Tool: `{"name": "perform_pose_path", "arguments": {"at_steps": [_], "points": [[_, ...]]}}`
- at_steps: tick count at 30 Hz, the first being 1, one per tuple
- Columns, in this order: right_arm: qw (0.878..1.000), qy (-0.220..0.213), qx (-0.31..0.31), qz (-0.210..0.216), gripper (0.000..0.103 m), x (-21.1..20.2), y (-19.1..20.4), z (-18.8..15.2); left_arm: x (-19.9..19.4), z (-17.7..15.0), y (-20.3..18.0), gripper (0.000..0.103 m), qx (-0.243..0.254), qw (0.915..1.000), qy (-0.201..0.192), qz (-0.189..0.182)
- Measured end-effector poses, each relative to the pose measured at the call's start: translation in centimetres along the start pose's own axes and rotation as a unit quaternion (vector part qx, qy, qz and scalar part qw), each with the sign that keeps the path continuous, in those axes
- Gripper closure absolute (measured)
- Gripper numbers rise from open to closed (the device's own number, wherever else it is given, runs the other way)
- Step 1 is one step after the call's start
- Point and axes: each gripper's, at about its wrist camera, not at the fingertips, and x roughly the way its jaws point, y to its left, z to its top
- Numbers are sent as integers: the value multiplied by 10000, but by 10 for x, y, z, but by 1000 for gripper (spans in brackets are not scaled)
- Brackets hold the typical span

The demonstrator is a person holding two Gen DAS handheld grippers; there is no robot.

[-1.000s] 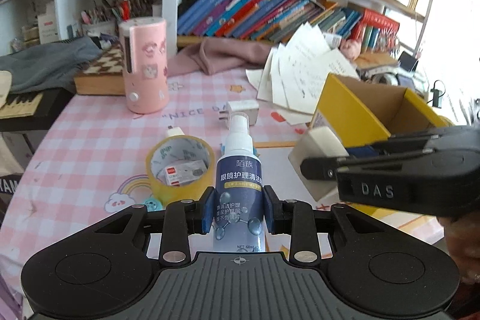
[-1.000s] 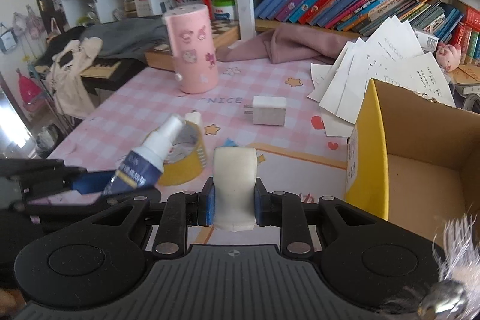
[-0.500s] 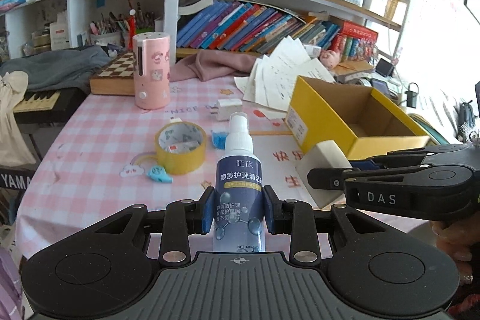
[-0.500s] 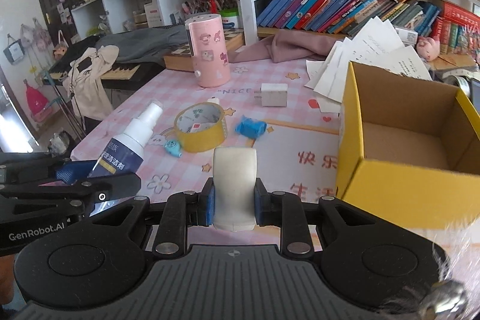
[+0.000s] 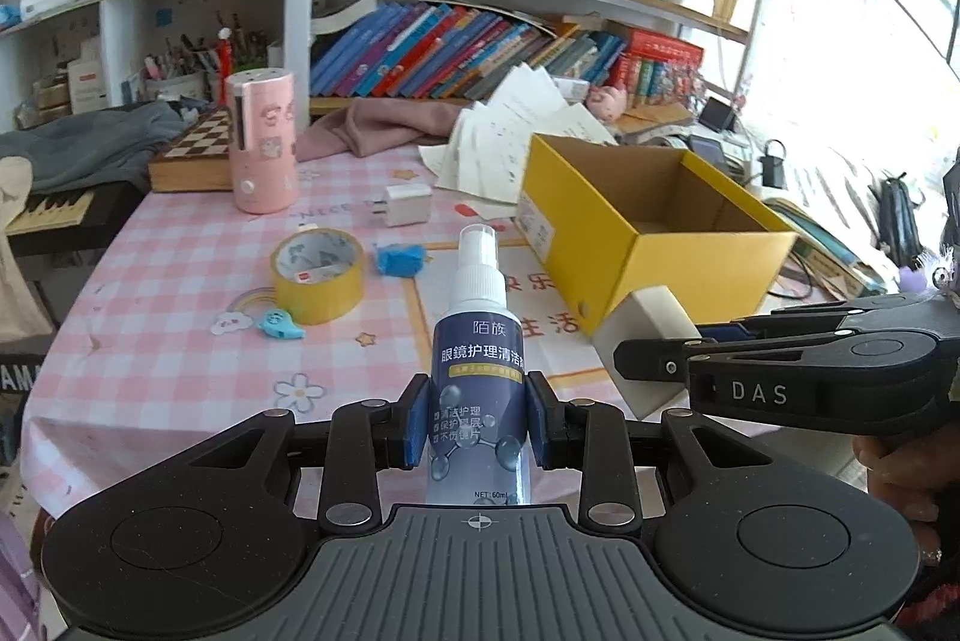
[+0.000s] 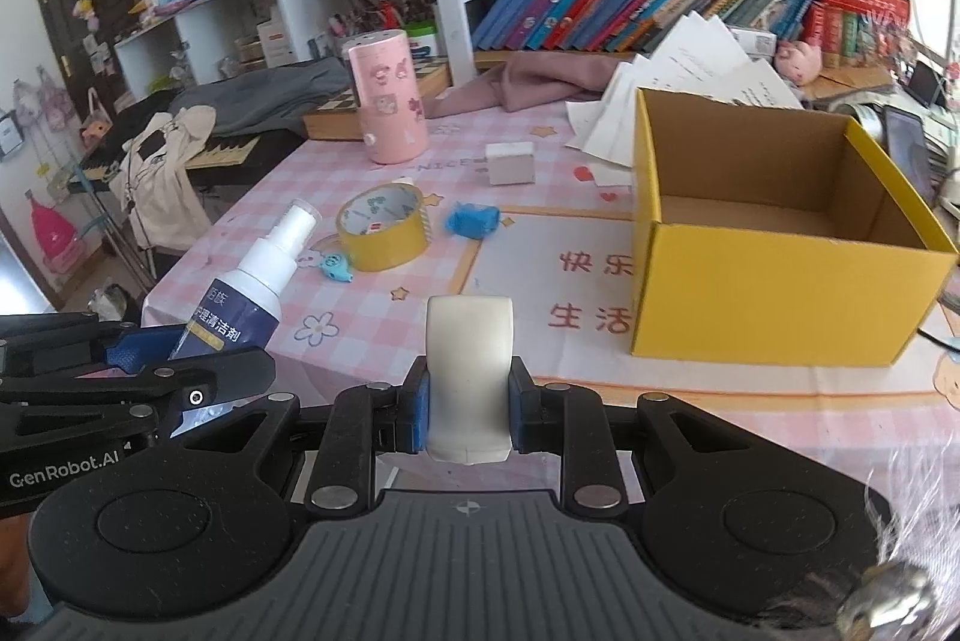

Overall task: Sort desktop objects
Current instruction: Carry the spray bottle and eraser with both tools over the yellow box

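Left wrist view first: the spray bottle stands upright between the blue pads, long axis running straight up the frame, white nozzle on top and its dark blue label facing the camera. The left gripper is pinched tight on the bottle's lower body, pads pressing both sides. Over on the right of this view, the right gripper comes in from the side, its jaws clamped on a white eraser-like block, which tilts with one corner up toward the yellow box.

From the right wrist view, that white block sits upright in the jaws, long axis pointing away from the camera, rounded top edge forward, blue pads squeezing its two flanks. The bottle shows at lower left here, leaning with its nozzle toward the upper right.

Both loads hang above the near edge of the pink checked tablecloth. The open yellow box stands just ahead and to the right, cardboard interior bare as far as can be seen. Scattered between: a roll of yellow tape, a small blue whistle-shaped thing just beside it, a crumpled blue wrapper, a white charger plug, and a pink cylinder farther back. Loose papers fan out behind the box.
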Motion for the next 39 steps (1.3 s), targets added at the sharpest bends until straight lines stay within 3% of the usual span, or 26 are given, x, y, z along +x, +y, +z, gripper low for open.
{"name": "perform_pose_path", "arguments": {"at_steps": [23,39], "points": [[9968,-35,474,-644,80,-32,-31,-25,8,-1,-36,72,445,9973,77,-582],[9893,-91,1009,-1052,80,-50,-67,-31,29,8,-69,72,921,9896,178,-1090]]}}
